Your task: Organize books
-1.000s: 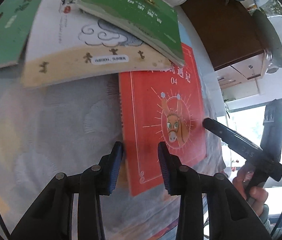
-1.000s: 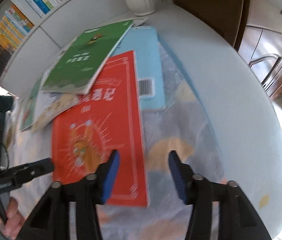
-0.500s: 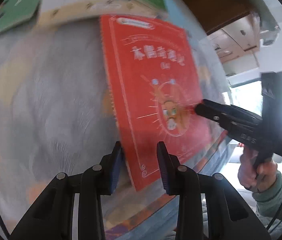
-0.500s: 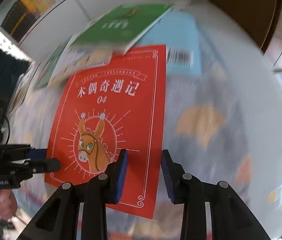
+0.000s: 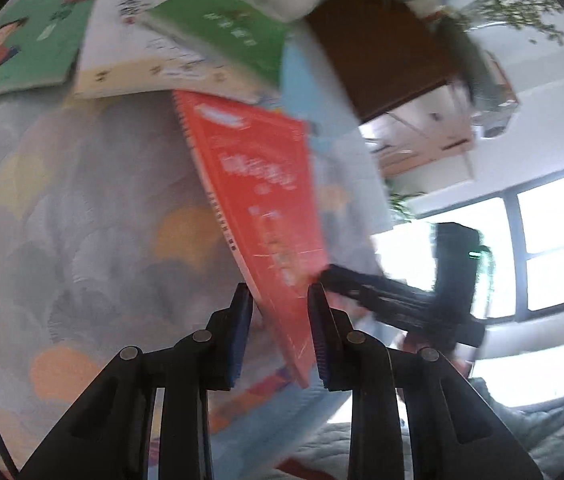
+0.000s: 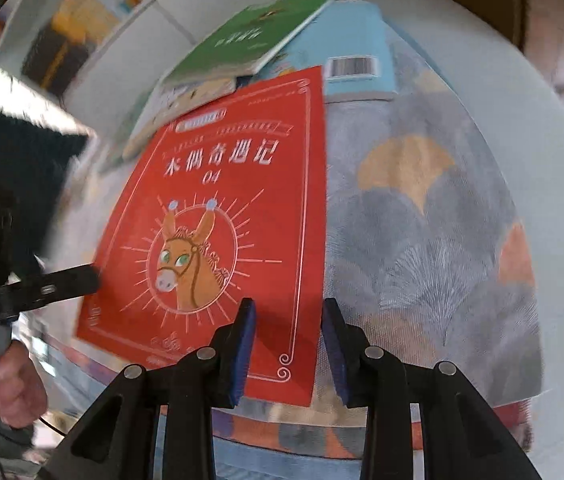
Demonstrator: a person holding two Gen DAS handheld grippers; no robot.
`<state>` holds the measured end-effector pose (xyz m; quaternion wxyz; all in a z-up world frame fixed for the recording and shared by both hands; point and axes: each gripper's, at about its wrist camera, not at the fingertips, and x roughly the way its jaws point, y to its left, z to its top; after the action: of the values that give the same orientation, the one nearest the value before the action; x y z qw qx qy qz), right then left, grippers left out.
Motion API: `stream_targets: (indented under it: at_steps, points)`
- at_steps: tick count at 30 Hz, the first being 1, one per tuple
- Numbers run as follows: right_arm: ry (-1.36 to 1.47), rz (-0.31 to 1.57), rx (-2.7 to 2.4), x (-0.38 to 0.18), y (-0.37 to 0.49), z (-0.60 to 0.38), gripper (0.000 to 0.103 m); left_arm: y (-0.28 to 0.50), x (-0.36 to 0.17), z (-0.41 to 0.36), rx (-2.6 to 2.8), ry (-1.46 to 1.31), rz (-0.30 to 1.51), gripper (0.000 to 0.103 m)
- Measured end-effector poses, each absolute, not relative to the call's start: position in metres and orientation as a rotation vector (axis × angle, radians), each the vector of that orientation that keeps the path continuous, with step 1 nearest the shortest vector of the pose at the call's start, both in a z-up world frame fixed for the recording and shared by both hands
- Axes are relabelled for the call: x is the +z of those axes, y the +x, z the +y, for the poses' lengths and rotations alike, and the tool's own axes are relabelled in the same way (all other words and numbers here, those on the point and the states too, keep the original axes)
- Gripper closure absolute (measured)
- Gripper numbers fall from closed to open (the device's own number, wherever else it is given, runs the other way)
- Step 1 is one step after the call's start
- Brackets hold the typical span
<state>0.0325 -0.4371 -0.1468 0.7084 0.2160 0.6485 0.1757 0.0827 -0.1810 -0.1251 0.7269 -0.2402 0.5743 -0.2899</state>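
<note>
At the near edge of the counter (image 6: 422, 240), the red book (image 6: 234, 208) has been drawn out from under the pile, and its lower edge now overhangs the cloth. A second ago the green book (image 6: 254, 36) lay across its top; now the whole cover is clear. Judgement: the book is freed for pickup, and the grasp is the step in hand.

The left gripper (image 5: 278, 332) straddles the spine-side corner. Its jaws are closing with the book slanting between them; neither pad is seen pressing yet. The right gripper (image 6: 288, 344) straddles the opposite lower corner, jaws apart, with cloth showing through the gap.

The red book is a thin, flat softcover with a glossy face, white line border and a donkey emblem. Expect it to flex if held by one corner. The cloth is matt, with fan-shaped patches in grey and orange.

Beyond lie the green book, a pale blue book (image 6: 362, 36) and a cream book (image 5: 130, 60), overlapped and askew
</note>
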Motion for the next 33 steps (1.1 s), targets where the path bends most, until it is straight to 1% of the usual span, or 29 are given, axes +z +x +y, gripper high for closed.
stream_targets:
  at_steps: [11, 15, 17, 19, 20, 21, 23, 24, 25, 26, 28, 29, 30, 33]
  points:
    - [0.519, 1.419, 0.398, -0.149, 0.022, -0.45, 0.069, 0.098, -0.159, -0.199, -0.55, -0.549, 1.359, 0.079]
    - [0.637, 1.432, 0.386, -0.155, 0.024, -0.459, 0.068, 0.105, -0.154, -0.2, -0.596, -0.674, 1.354, 0.079]
    - [0.762, 1.431, 0.399, -0.16, 0.023, -0.471, 0.063, 0.108, -0.145, -0.198, -0.63, -0.728, 1.337, 0.079]
    - [0.942, 1.417, 0.414, -0.169, 0.018, -0.488, 0.044, 0.112, -0.14, -0.199, -0.662, -0.748, 1.323, 0.079]
    - [1.084, 1.393, 0.436, -0.177, 0.014, -0.498, 0.041, 0.114, -0.139, -0.198, -0.671, -0.757, 1.324, 0.079]
    - [1.156, 1.375, 0.446, -0.181, 0.011, -0.503, 0.038, 0.115, -0.14, -0.199, -0.679, -0.769, 1.329, 0.079]
    - [1.337, 1.315, 0.476, -0.194, 0.008, -0.515, 0.038, 0.117, -0.144, -0.2, -0.694, -0.804, 1.344, 0.079]
    - [1.365, 1.303, 0.478, -0.197, 0.008, -0.517, 0.04, 0.118, -0.146, -0.2, -0.696, -0.813, 1.35, 0.079]
    - [1.381, 1.287, 0.48, -0.199, 0.01, -0.518, 0.05, 0.118, -0.147, -0.201, -0.691, -0.807, 1.357, 0.079]
    - [1.377, 1.288, 0.487, -0.2, 0.014, -0.517, 0.054, 0.117, -0.147, -0.199, -0.687, -0.798, 1.36, 0.079]
    - [1.328, 1.303, 0.516, -0.196, 0.022, -0.509, 0.075, 0.116, -0.15, -0.199, -0.668, -0.776, 1.374, 0.079]
    - [1.265, 1.314, 0.524, -0.189, 0.025, -0.503, 0.079, 0.116, -0.151, -0.199, -0.648, -0.751, 1.383, 0.079]
    - [1.191, 1.326, 0.514, -0.182, 0.028, -0.498, 0.079, 0.114, -0.151, -0.2, -0.621, -0.704, 1.391, 0.079]
    - [0.926, 1.36, 0.51, -0.154, 0.032, -0.472, 0.08, 0.107, -0.149, -0.21, -0.53, -0.48, 1.41, 0.073]
